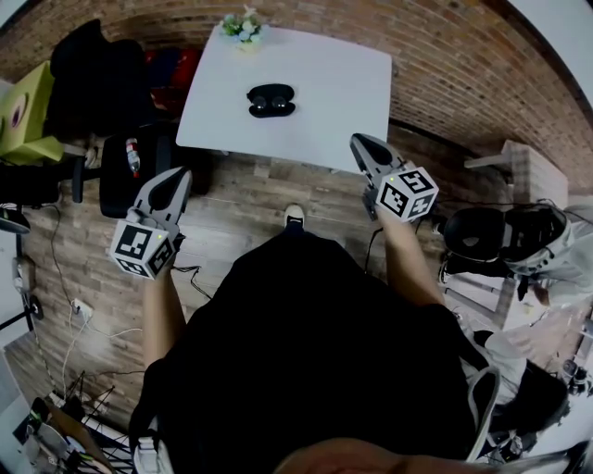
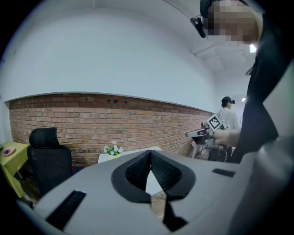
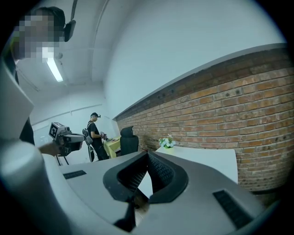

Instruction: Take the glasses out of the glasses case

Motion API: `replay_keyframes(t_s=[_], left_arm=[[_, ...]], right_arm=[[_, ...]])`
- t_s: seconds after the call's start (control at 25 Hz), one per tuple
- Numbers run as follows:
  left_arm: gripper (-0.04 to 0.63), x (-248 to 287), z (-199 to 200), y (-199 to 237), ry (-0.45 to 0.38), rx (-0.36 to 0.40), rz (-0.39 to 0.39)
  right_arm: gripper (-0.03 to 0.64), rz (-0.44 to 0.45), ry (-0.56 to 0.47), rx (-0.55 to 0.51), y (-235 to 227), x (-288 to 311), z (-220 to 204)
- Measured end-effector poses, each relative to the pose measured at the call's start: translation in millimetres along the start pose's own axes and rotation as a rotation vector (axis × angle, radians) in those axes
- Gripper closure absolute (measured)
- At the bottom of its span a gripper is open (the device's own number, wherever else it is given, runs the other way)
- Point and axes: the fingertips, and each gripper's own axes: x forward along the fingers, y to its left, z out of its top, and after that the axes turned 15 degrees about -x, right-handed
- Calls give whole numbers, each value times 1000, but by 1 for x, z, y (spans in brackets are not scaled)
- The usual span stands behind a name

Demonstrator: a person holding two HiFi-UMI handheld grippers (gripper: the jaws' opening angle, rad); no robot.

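A black glasses case (image 1: 271,100) lies on the white table (image 1: 324,93), near its middle; I cannot make out the glasses. Both grippers hang in the air over the wooden floor, short of the table's near edge. My left gripper (image 1: 174,185) is to the table's left and lower, its jaws closed together with nothing between them (image 2: 150,153). My right gripper (image 1: 361,144) is by the table's near right corner, also shut and holding nothing (image 3: 147,156). The case is hidden in both gripper views; each shows only the table (image 2: 131,153) (image 3: 206,160).
A small pot of flowers (image 1: 244,28) stands at the table's far edge by the brick wall. A black office chair (image 1: 139,157) and a yellow-green table (image 1: 28,111) are to the left. Bags and a helmet (image 1: 519,241) lie on the right. Another person (image 3: 94,135) stands further off.
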Motion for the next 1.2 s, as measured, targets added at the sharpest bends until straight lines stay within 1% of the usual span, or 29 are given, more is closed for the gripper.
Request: replay_keyframes(t_s=[0.24, 0.48, 0.8, 1.0, 1.2], left_arm=[[586, 24, 8, -3, 11, 13, 25], [586, 37, 20, -1, 8, -6, 59], [586, 64, 31, -4, 0, -5, 93], [586, 81, 35, -7, -7, -1, 109], [586, 90, 36, -4, -5, 3, 125]], right_arm=[[600, 25, -3, 17, -30, 10, -4], [600, 57, -9, 16, -52, 27, 4], [600, 103, -12, 14, -83, 43, 8], [600, 130, -13, 13, -99, 53, 7], [600, 149, -10, 12, -105, 58, 9]])
